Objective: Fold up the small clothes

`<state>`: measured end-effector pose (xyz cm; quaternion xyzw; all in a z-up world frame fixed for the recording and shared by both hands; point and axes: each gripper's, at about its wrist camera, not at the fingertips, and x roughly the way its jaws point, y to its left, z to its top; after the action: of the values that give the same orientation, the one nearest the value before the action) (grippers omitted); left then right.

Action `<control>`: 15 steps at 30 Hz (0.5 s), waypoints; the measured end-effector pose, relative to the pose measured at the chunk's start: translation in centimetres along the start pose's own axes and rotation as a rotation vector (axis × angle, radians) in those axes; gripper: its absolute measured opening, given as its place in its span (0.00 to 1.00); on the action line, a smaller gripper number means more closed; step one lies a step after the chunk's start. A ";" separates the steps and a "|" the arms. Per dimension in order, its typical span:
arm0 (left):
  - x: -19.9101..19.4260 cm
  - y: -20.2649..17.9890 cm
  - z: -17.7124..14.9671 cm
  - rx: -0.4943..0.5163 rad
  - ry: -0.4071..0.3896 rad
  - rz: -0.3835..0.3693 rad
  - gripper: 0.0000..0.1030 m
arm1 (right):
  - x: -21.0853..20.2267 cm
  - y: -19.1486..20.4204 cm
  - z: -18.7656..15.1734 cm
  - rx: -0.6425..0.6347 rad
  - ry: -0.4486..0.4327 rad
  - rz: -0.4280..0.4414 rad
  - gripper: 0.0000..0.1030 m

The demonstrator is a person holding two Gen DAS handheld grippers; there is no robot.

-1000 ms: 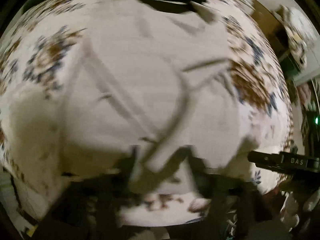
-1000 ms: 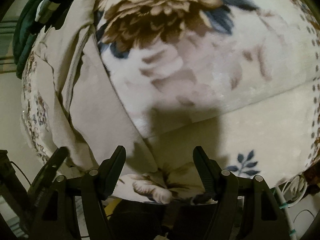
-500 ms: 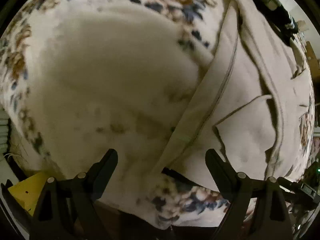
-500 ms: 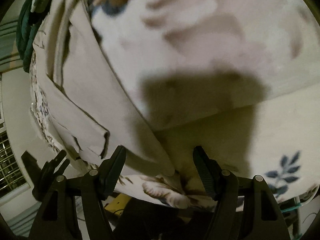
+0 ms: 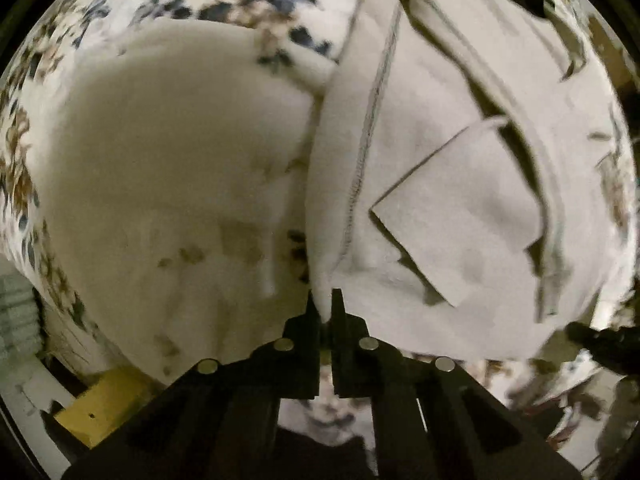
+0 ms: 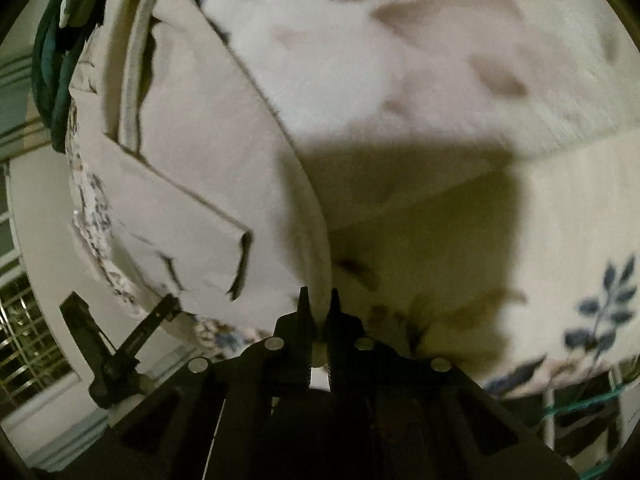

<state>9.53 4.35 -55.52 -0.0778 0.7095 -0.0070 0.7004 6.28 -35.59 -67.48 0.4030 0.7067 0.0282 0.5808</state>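
Observation:
A beige pair of shorts (image 5: 460, 200) with a flapped pocket (image 5: 452, 216) lies on a floral blanket (image 5: 160, 184). My left gripper (image 5: 324, 300) is shut on the near corner of the shorts' hem. In the right wrist view the shorts (image 6: 208, 184) lie to the left, and my right gripper (image 6: 318, 300) is shut on their other near corner. The left gripper (image 6: 120, 344) shows at the lower left of that view, and the right gripper (image 5: 600, 340) shows at the right edge of the left wrist view.
The floral blanket (image 6: 460, 100) covers the bed and drops over its near edge. A green garment (image 6: 52, 60) lies at the far left. A yellow box (image 5: 100, 400) sits below the bed edge. A window grille (image 6: 24, 328) stands at the left.
Both grippers were open over the shorts' near edge half a second ago. Both have closed on the hem corners.

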 end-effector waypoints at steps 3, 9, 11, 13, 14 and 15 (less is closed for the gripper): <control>-3.5 2.3 0.4 -0.071 0.016 -0.081 0.02 | -1.3 0.9 -0.9 0.044 0.012 0.072 0.05; -9.2 4.1 3.2 -0.171 -0.018 -0.223 0.02 | -5.2 3.6 -0.6 0.063 -0.013 0.181 0.05; -10.1 4.2 4.7 -0.186 -0.042 -0.262 0.02 | -6.4 5.0 0.4 0.067 -0.031 0.219 0.05; -10.5 4.1 7.0 -0.199 -0.078 -0.299 0.02 | -8.0 5.4 2.2 0.056 -0.051 0.243 0.05; -10.5 3.7 8.7 -0.203 -0.098 -0.305 0.02 | -8.7 6.4 3.5 0.045 -0.074 0.254 0.05; -9.9 2.7 10.9 -0.202 -0.124 -0.311 0.02 | -9.4 6.6 4.8 0.037 -0.092 0.258 0.05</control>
<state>20.20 9.28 -46.21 -0.2565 0.6415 -0.0391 0.7219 13.89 -38.85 -58.11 0.5022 0.6220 0.0711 0.5965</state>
